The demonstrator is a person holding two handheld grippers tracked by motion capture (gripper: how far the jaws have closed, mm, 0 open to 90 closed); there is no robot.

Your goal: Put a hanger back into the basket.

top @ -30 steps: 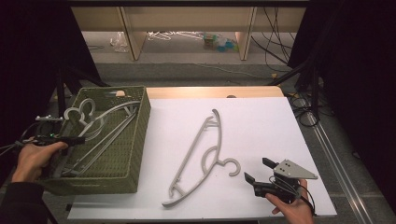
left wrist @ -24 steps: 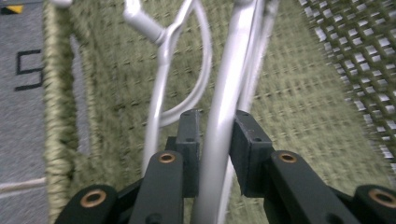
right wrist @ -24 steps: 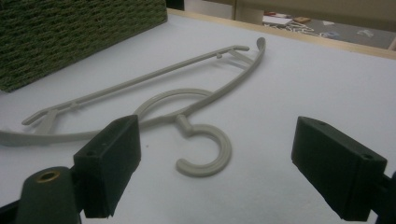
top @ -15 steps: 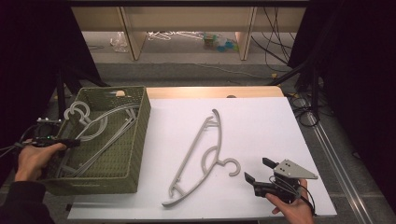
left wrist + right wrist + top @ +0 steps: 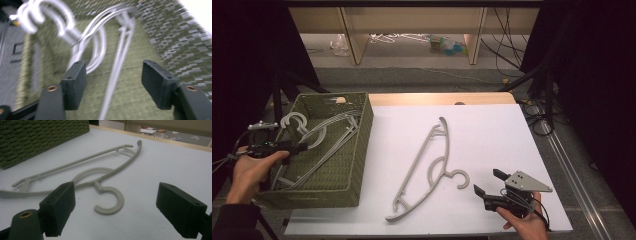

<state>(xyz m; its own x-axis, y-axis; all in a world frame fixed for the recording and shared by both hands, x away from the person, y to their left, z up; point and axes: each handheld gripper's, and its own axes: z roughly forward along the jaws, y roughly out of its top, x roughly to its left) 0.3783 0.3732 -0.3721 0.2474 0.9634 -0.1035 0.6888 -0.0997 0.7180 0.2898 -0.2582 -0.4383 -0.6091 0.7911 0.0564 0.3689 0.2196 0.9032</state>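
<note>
1. A grey hanger (image 5: 428, 168) lies flat on the white desk (image 5: 492, 130), its hook just ahead of the right claw (image 5: 488, 184), with bare desk between the two.
2. The right claw, held in a hand at the near edge of the desk, is spread wide and pinches nothing; the hook curls between its jaws in the right gripper view (image 5: 110, 202).
3. A green woven basket (image 5: 357, 150) stands beyond the hanger, far off to the right claw's left; its wall rises behind the hanger's long bar in the right gripper view (image 5: 37, 140).
4. The left claw (image 5: 301, 147) hovers over the basket's near side, jaws apart and gripping nothing.
5. Inside the basket, a heap of pale hangers (image 5: 319, 137) lies just ahead of the left claw, their hooks stacked at the far left corner.
6. The left gripper view, blurred, looks down between the jaws at those hangers (image 5: 97, 50): thin bars run under the gap between the jaws, over the woven floor, a detail the high view does not resolve.
7. The high view alone takes in the floor beyond the desk, where shelf legs (image 5: 354, 35) and scattered clutter (image 5: 447, 45) sit well away from both claws.
</note>
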